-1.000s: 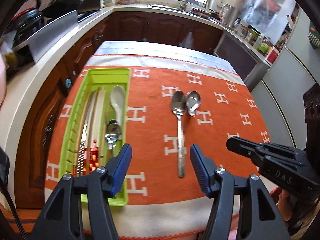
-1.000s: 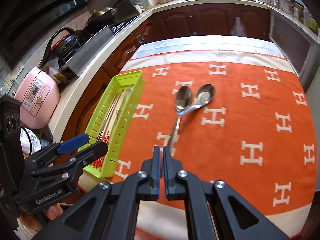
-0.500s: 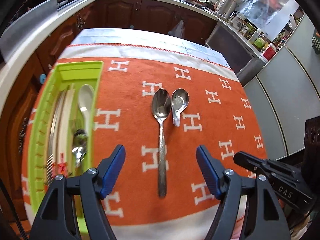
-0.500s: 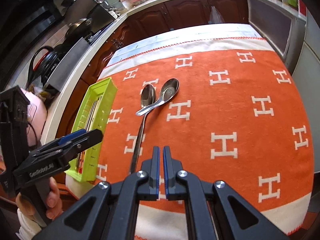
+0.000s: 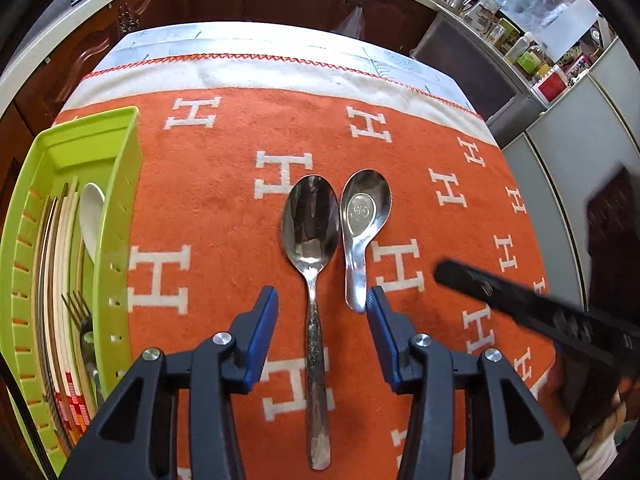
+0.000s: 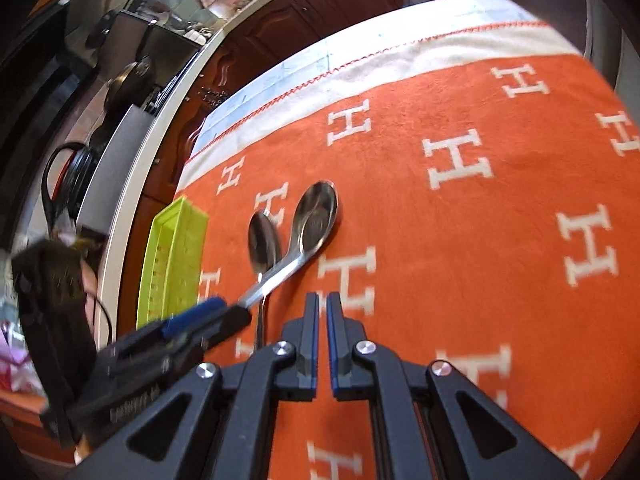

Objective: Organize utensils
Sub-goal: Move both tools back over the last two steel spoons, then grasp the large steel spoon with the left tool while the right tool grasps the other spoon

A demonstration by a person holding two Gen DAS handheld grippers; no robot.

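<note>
Since a second ago both grippers have dropped closer to the cloth; the two spoons now fill mid-frame where they sat farther off; the left jaws widened, then started narrowing again.

Around: we see the orange cloth (image 5: 224, 208) with white H marks over the table; green tray (image 5: 120, 184) at its left edge holding chopsticks (image 5: 60, 272), a white spoon (image 5: 91, 216) and a fork (image 5: 82, 320); counter and dark cabinets beyond; nothing blocks the spoons.

Task items: long spoon (image 5: 314, 264) lies bowl-up on the cloth, handle toward us; short soup spoon (image 5: 362, 220) just to its right, bowls almost touching; in the right wrist view the short handle crosses the long one's neck.

Left gripper (image 5: 322, 304) is pitched steeply down; jaws straddle the long spoon's handle and are closing; pads clear of it; right pad sits at the short spoon's handle tip.

Right gripper (image 6: 322, 314) is right of the spoons, over bare cloth; jaws cracked a sliver and opening; nothing between them.
</note>
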